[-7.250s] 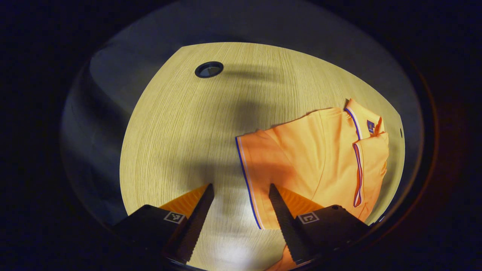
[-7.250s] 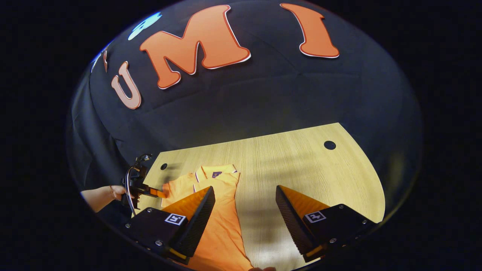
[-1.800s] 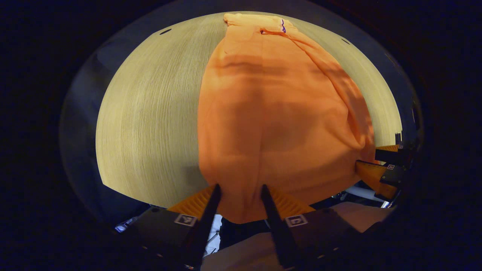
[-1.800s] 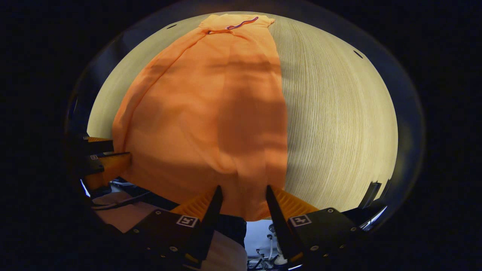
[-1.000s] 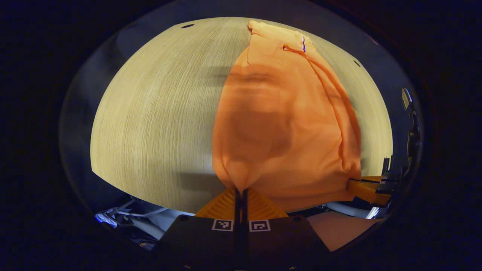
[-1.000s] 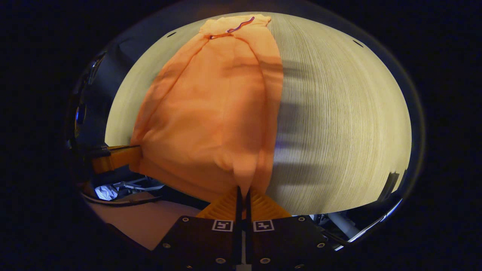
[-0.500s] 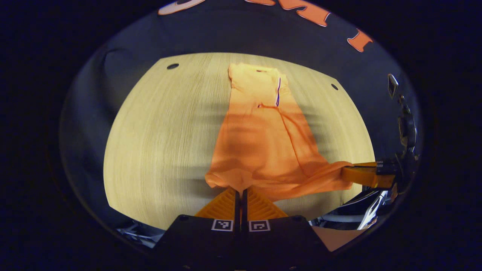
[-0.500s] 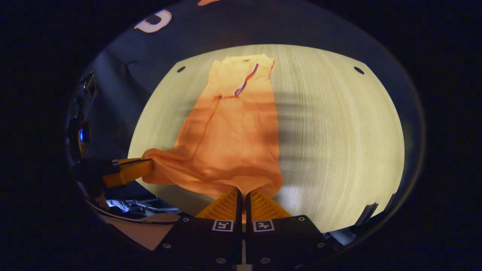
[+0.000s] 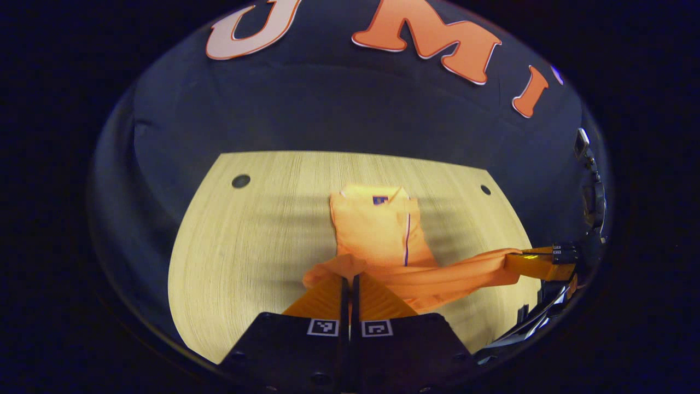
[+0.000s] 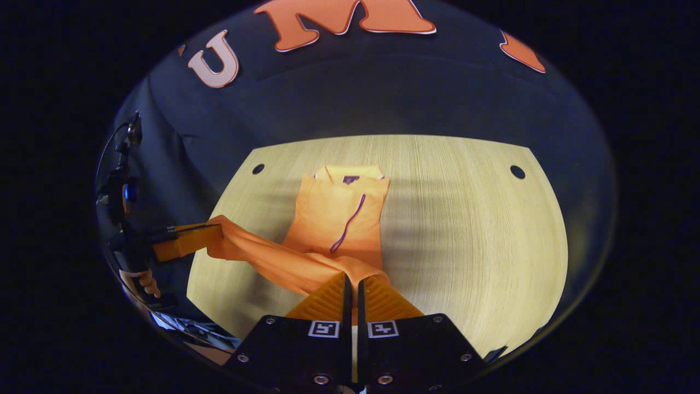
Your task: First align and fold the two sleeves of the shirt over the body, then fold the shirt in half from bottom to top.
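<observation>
Lying lengthwise on the counter (image 10: 470,230), the shirt (image 10: 336,219) has its collar (image 10: 349,174) at the far end, toward the booth wall, and its body running back toward the person. Both sleeves appear already folded over the body, leaving a narrow strip with the placket line showing on top. The hem (image 9: 437,273) is off the counter, stretched as a sagging band between the two tools.

The left tool (image 9: 348,280) is clenched on the hem's left corner; in the left gripper view its fingers meet with cloth bunched at the tips. The right tool (image 10: 351,280) is likewise clenched on the right corner. Each tool also appears at the edge of the other's view, gripping its end of the band.

Governing relation: the collar lies straight ahead of both tools, along the shirt's long axis. The fold in half therefore calls for carrying the hem forward along that axis, both tools advancing together and level, until the hem meets the collar. Neither tool is clearly nearer to the collar, judging from these views.

Limits of observation:
- The sleeve edges are under the raised cloth or too small to check, so their alignment cannot be confirmed.
- The slack middle of the hem hangs low; whether it touches the body beneath cannot be told.
- The near counter edge is hidden behind the tool bodies.
</observation>
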`<state>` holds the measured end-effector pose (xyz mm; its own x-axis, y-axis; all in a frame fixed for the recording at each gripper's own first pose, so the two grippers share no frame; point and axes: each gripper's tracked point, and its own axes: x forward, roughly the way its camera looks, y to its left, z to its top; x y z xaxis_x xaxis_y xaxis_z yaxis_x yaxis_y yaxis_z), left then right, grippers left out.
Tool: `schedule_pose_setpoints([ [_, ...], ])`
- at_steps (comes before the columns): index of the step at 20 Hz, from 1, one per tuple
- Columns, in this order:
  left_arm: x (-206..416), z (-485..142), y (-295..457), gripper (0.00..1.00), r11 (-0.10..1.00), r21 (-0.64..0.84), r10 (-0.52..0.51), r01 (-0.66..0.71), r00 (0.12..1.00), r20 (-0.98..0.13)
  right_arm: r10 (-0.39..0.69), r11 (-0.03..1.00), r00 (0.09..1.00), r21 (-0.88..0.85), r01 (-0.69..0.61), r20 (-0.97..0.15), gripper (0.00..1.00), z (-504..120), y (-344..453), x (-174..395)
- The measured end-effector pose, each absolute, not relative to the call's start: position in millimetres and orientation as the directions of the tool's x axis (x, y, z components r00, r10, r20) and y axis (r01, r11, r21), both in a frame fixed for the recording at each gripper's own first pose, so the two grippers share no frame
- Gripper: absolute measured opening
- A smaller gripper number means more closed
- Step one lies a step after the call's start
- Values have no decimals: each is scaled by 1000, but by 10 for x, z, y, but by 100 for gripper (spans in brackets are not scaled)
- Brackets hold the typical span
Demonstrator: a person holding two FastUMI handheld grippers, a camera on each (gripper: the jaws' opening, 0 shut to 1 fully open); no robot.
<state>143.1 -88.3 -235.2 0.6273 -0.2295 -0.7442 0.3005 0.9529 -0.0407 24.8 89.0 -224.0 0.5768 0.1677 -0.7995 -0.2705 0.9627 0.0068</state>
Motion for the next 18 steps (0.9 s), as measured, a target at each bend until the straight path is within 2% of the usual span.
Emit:
schedule_pose_setpoints([
  [6, 2392, -2284, -972, 1, 958, -13, -215, 286, 688, -693, 129, 969, 651, -44, -243, -748, 5, -2205, 954, 1234],
  [12, 3078, -2963, -879, 1, 964, 45, -141, 262, 646, -750, 69, 981, 652, -66, -180, -755, 5, -2645, 846, 1989],
  [15, 3181, -3269, -883, 1, 966, 60, -109, 250, 608, -786, 93, 988, 645, -11, -155, -759, 3, -2801, 878, 2194],
  [18, 3237, -3313, -864, 1, 971, 43, -114, 234, 618, -778, 56, 994, 649, -19, -108, -759, 2, -2883, 760, 2292],
])
